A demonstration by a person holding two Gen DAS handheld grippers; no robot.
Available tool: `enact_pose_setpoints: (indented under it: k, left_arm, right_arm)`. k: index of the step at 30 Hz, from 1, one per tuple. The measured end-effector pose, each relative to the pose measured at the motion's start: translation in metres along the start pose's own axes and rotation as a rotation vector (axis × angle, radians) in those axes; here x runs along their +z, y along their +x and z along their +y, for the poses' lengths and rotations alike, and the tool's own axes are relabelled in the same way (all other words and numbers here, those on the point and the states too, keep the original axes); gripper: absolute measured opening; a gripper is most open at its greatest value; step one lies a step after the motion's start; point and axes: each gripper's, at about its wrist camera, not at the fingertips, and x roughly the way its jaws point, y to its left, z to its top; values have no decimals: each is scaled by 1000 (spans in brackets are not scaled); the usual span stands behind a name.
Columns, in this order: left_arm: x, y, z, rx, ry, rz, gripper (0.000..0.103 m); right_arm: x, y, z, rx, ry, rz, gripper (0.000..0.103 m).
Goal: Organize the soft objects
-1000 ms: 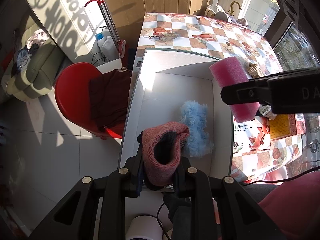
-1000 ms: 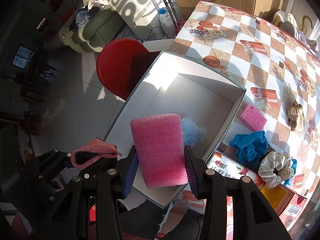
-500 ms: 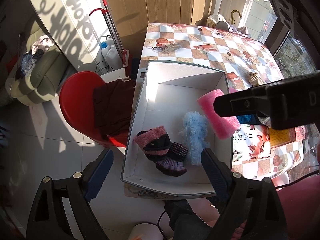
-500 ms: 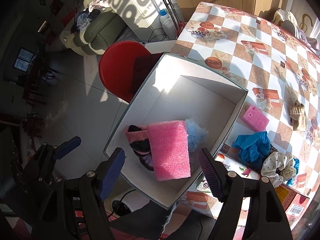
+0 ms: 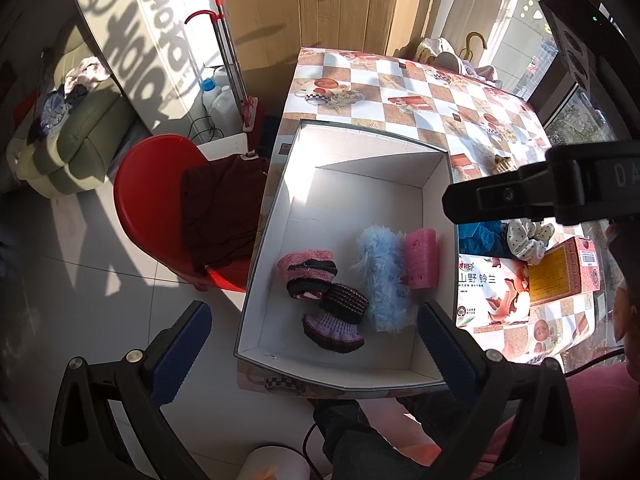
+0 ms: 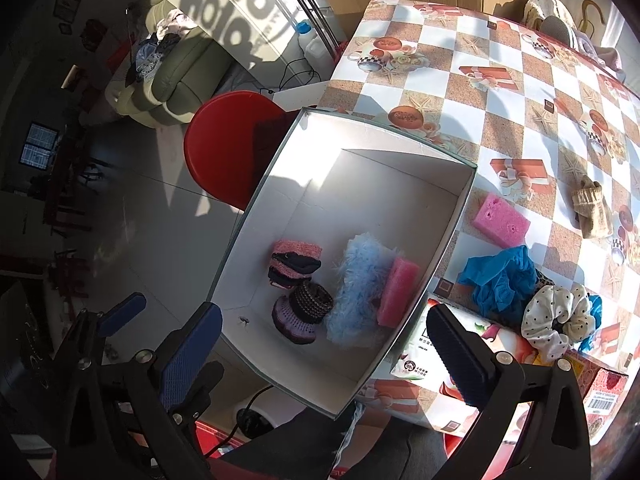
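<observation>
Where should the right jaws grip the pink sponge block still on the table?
Come from above and pinch the pink sponge block across its two long side faces. It lies flat on the table just outside the white box with bare cloth around it, so both faces look reachable. The right gripper is open.

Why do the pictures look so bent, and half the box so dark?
Left wrist view: the fisheye lens bows the white box walls, and low sunlight brightens its left wall. Right wrist view: a hard-edged shadow covers the box floor, and the picture edges fade to black.
</observation>
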Motion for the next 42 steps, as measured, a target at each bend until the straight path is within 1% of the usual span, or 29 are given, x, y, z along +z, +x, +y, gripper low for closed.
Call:
enact_pose_setpoints:
  k: [10,18,42]
  left_arm:
    - [-3,-2,-7,36,42,4,103]
    - [-3,-2,-7,52,47,7,103]
    - [-4,-5,-7,47,49,1,103]
  right_arm:
    - [-5,2,-1,0,9,14,103]
    - [-7,2,-2,-2,10,14,103]
    - [-11,4,-2,-1,11,25,103]
